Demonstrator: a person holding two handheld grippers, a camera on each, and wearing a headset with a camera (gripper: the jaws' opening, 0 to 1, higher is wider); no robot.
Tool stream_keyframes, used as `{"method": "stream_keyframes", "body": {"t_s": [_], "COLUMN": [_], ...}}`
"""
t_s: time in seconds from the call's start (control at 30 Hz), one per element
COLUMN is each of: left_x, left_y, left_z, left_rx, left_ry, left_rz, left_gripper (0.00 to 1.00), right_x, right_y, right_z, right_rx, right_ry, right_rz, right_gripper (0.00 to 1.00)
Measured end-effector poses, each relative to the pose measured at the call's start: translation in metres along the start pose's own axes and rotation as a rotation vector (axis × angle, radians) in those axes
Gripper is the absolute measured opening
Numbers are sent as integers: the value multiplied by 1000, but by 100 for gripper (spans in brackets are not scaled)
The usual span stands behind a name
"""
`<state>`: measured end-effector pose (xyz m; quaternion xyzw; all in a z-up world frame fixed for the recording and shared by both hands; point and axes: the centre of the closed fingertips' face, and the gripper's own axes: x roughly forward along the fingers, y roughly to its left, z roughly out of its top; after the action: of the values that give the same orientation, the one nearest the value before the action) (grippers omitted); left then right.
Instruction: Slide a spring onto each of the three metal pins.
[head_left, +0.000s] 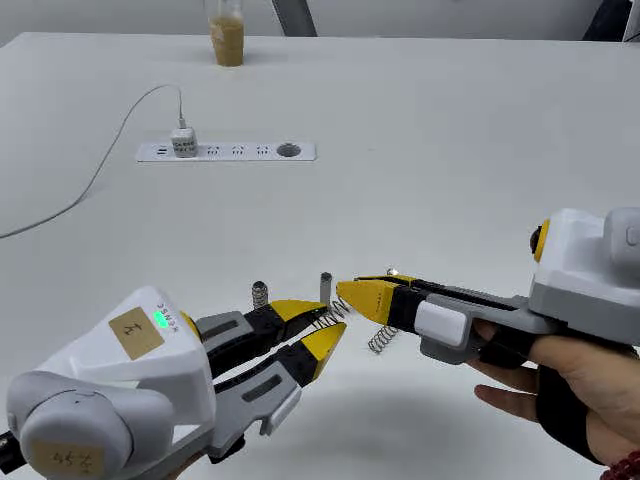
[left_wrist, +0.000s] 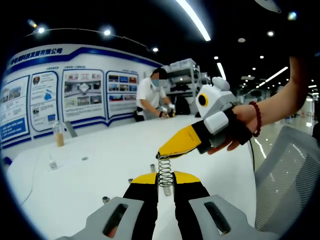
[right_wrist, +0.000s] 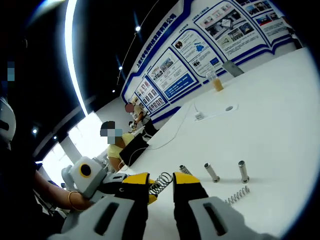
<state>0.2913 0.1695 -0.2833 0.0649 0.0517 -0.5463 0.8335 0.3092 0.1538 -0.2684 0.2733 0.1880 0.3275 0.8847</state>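
Observation:
A small spring (head_left: 335, 312) hangs in the air between the two grippers. My left gripper (head_left: 315, 325) is shut on its lower part, where it stands upright between the yellow tips (left_wrist: 165, 176). My right gripper (head_left: 348, 292) pinches its other end (right_wrist: 161, 182), and comes in from the upper right in the left gripper view (left_wrist: 161, 152). On the table just behind stand a pin wearing a spring (head_left: 260, 293), also visible from the right gripper (right_wrist: 184, 171), and a bare pin (head_left: 326, 285). Two bare pins (right_wrist: 211, 171) (right_wrist: 243, 171) stand upright. A loose spring (head_left: 383, 340) (right_wrist: 237, 195) lies flat under the right gripper.
A white power strip (head_left: 226, 152) with a plugged charger and cable lies across the middle of the table. A cup of tan liquid (head_left: 228, 38) stands at the far edge. People sit at the table's far end (left_wrist: 151, 97).

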Motion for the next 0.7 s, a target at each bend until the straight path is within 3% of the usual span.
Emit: {"method": "stream_keyframes", "body": {"t_s": [0.13, 0.3, 0.7], "left_x": [-1, -2, 0], "left_y": [1, 2, 2], "left_z": [0, -1, -6], "left_rx": [1, 9, 15], "left_ry": [4, 18, 59], "left_rz": [5, 10, 11], "left_gripper": [11, 11, 11], "right_x": [0, 1, 3], "right_y": [2, 8, 12], "right_z": [3, 2, 1], "right_rx": [21, 2, -119], "right_ry": [-17, -10, 10], "right_rz": [15, 38, 27], "right_gripper": [12, 12, 11]}}
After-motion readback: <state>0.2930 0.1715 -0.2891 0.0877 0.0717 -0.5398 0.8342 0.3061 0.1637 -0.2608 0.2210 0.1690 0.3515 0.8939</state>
